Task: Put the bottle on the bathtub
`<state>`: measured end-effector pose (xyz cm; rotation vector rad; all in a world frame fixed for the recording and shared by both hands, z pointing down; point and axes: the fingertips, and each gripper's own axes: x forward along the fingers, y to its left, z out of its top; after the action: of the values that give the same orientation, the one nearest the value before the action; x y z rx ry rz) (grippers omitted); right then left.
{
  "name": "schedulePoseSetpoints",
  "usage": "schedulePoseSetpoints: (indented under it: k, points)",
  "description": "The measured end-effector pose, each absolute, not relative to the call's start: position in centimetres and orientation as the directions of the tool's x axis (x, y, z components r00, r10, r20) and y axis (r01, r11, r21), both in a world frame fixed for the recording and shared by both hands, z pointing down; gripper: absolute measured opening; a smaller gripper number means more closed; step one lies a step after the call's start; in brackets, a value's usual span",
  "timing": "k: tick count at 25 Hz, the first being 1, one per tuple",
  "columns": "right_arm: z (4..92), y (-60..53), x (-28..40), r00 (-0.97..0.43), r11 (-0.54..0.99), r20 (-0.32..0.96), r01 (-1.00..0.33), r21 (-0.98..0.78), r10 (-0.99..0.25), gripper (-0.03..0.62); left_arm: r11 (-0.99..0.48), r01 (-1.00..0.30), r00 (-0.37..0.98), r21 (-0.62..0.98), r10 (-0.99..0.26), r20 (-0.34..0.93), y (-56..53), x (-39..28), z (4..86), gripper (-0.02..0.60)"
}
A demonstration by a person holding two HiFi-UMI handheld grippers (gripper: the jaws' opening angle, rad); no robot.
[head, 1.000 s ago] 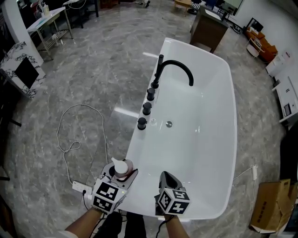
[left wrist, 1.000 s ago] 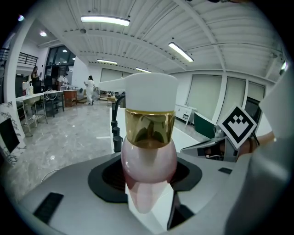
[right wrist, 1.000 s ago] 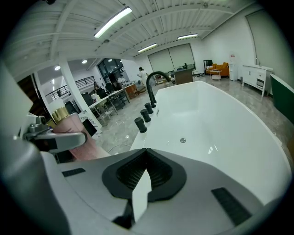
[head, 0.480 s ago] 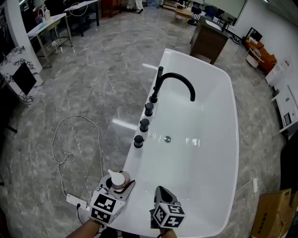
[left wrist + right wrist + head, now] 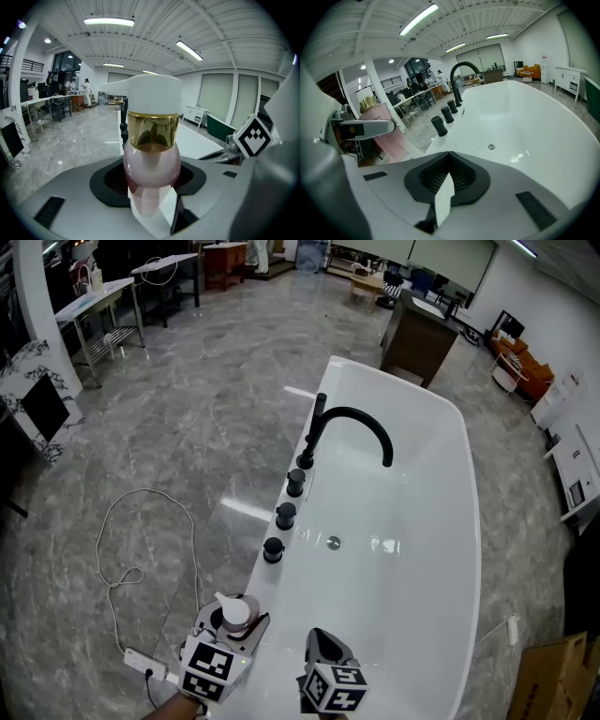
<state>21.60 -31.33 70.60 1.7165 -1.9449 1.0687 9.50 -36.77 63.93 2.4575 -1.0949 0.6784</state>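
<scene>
1. The white bathtub fills my head view from 6 o'clock up toward 1 o'clock. Its basin is bare, and the broad left rim is the landing strip.
2. The black gooseneck faucet arches over the basin at 12 o'clock, standing on that same left rim.
3. The left gripper is down at 7 o'clock. In its own view the jaws stand wide and are clamped on the body of the pump bottle. That's a firm hold, as far as I can judge.
4. The right gripper sits at 6 o'clock over the near end of the tub. Its jaws are pressed together with nothing in them, so it's just riding along.
5. The pink pump bottle has a gold collar and a white pump head. It is upright in the left jaws, in the air just outside the rim's edge and not on the tub yet.
6. Three black knobs line the rim at 12 o'clock from the bottle, well apart from it.
7. I read this as the carry step, with placement to come. Next I'd want the left gripper to slide toward 2 o'clock until the base is over flat rim short of the knobs. Then I'd lower the bottle upright and part the jaws only once the base sits flat. That rim looks slick, so a tilted set-down could tip it into the basin.
</scene>
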Motion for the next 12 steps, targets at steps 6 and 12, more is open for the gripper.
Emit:
schedulePoseSetpoints:
  k: [6,12]
  points:
    - [71.4,-32.2,21.8,-0.217,-0.005,0.678,-0.951,-0.309,-0.702,0.026,-0.629,-0.769,0.577,0.111,-0.609,0.544,-39.0,9.8,64.3,0.233]
    - [71.8,-33.6,21.4,-0.216,-0.025,0.663,-0.942,-0.334,-0.717,0.026,-0.625,-0.775,0.569,0.088,-0.63,0.529,-41.0,10.2,64.6,0.233]
